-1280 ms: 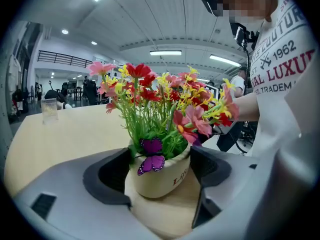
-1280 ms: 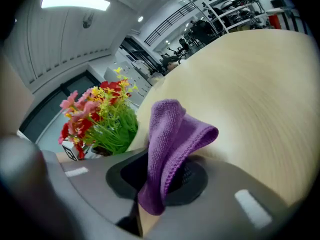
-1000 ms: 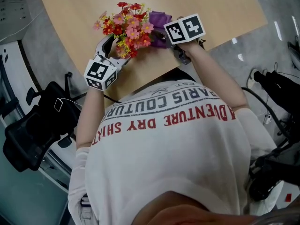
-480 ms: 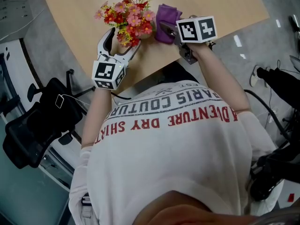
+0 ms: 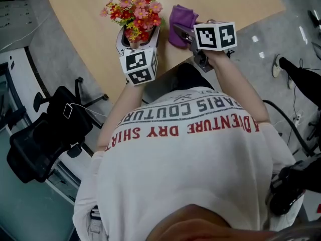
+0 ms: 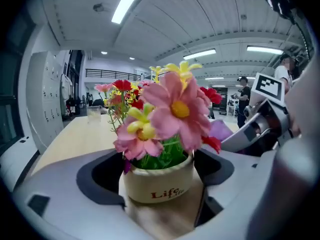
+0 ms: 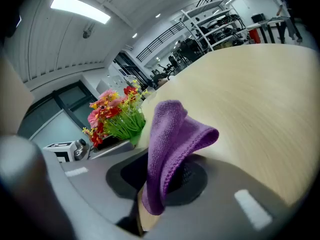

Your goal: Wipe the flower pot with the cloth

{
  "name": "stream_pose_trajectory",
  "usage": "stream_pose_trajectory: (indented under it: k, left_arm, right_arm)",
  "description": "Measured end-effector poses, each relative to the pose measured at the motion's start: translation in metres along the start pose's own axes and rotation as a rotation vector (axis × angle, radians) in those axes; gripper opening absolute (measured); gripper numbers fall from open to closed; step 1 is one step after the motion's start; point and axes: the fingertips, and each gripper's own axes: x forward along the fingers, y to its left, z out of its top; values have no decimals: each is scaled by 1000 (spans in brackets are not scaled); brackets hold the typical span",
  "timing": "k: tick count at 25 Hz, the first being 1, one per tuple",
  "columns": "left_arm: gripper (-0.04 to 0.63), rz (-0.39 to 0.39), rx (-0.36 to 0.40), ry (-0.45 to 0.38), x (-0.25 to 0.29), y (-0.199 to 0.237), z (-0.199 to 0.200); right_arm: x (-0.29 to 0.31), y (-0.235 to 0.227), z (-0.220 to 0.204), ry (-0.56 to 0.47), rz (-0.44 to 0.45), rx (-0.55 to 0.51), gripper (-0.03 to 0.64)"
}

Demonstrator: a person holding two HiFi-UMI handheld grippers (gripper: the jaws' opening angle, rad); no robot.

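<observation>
A cream flower pot [image 6: 158,184] with pink, red and yellow artificial flowers [image 5: 135,11] stands on the wooden table [image 5: 90,29]. In the head view the blooms hide most of the pot. My left gripper [image 5: 139,31] reaches around the pot from the near side. Its jaws are opening, one on each side of the pot, and I see no pad pressing on it. My right gripper [image 5: 180,31] is just right of the flowers, shut on a purple cloth [image 7: 172,144] that stands folded up out of its jaws, above the table.
The table's curved near edge runs just below both grippers, with the person's body close behind it. A black office chair [image 5: 45,134] stands on the floor at the left. A clear glass [image 6: 93,113] sits far back on the table.
My left gripper swung from the left of the flowers round to the near side, and its jaws now straddle the pot. My right gripper with the cloth moved slightly up and to the right.
</observation>
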Motion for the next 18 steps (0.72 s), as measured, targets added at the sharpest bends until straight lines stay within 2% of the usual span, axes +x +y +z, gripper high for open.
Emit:
stream_pose_trajectory:
  k: [4,9,14,18]
  left_arm:
    - [428,25,-10,-5,11,0,0]
    - [426,-38,12,-22,-1,7,-6]
    - [426,-193,79,-30,-5,16,-7]
    - [426,-348,143,-15,0,16,3]
  right_arm:
    - [1,-1,-2,-11,8,7,46]
    - [4,8,-19,-18,18,16,46]
    - [8,13,-21,-17,34,23,46]
    - [6,15,1,-12,64,8,46]
